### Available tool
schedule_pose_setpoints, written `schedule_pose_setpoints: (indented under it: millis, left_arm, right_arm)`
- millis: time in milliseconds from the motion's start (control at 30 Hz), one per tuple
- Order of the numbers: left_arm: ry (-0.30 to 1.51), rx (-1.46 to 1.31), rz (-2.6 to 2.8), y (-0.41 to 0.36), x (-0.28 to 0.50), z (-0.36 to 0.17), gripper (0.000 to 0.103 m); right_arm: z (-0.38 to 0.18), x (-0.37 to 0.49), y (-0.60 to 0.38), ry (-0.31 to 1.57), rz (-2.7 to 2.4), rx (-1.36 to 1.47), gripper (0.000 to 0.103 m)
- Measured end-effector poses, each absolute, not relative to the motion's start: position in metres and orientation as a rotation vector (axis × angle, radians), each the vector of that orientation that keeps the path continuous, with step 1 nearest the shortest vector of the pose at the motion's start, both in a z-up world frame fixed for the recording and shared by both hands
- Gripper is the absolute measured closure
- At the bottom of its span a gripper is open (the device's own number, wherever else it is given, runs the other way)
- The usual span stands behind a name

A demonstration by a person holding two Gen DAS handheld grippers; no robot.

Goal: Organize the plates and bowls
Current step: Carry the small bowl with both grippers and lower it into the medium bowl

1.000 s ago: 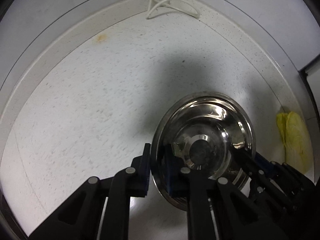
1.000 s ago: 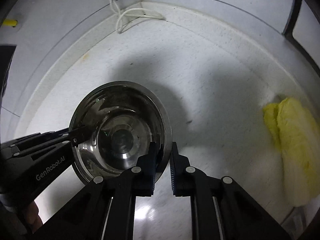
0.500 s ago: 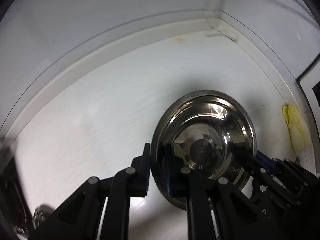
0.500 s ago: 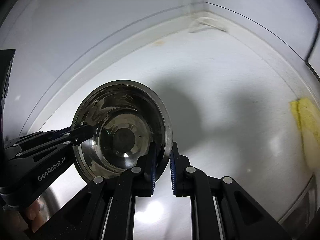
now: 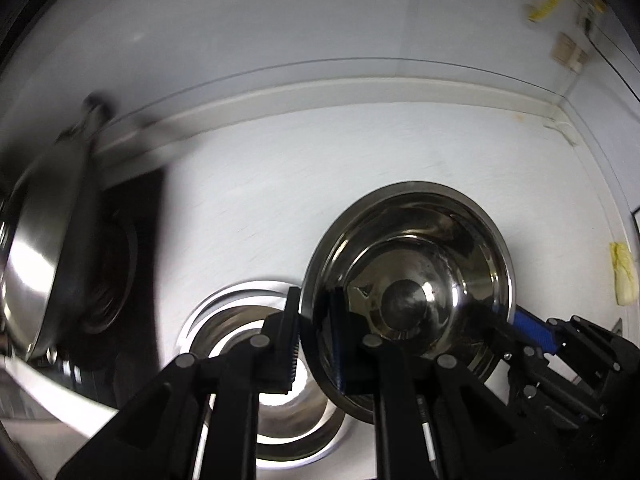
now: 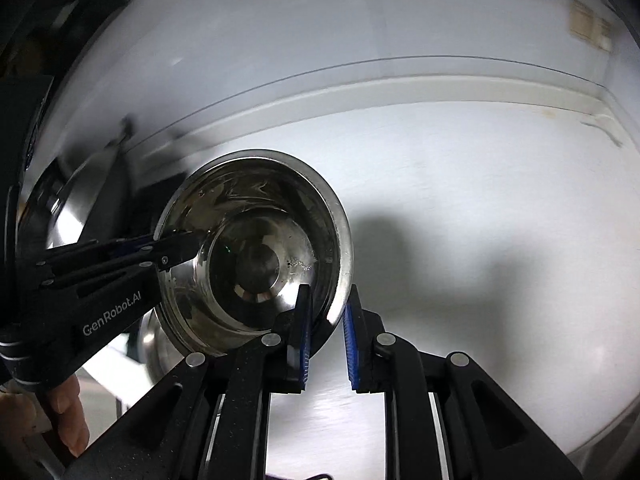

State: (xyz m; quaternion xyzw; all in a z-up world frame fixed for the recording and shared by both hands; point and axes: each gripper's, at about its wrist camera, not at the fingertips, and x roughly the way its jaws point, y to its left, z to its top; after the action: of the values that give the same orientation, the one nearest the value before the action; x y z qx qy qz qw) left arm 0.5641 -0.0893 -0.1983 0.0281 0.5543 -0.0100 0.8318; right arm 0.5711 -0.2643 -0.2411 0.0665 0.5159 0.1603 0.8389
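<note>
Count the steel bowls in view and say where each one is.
3: held bowl gripped at opposite rims by the left gripper and right gripper; lower bowl beneath it; blurred tilted bowl far left. More may be hidden.

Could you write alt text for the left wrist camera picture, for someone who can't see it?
The left gripper and the right gripper pinch opposite rims of a steel bowl above a white counter; another steel bowl sits below.

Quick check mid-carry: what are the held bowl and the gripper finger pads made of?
Bowl: looks like polished stainless steel, given its mirror-like reflections and bright rim. Right gripper finger pads: probably blue ribbed rubber or soft plastic, matte; exact material unclear.
</note>
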Motion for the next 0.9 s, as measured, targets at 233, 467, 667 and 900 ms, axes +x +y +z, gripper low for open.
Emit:
schedule_pose_setpoints:
  millis: [233, 467, 667, 900]
  left_arm:
    - [1.228, -0.013, 0.073, -0.016, 0.534, -0.220, 0.090]
    - [1.294, -0.064, 0.111, 0.002, 0.532, -0.260, 0.090]
    - [1.346, -0.106, 0.100, 0.008, 0.536, -0.291, 0.089]
    - [1.380, -0.121, 0.098, 0.015, 0.529, -0.313, 0.089]
  right_arm:
    - [-0.263, 0.571, -0.196, 1.157, 0.458, 0.054, 0.088]
    - [-0.293, 0.566, -0.152, 1.232, 0.490, -0.009, 0.088]
    - [-0.316, 0.576, -0.136, 1.279, 0.473, -0.045, 0.088]
    - [-0.338, 0.587, -0.123, 1.313, 0.468, -0.082, 0.088]
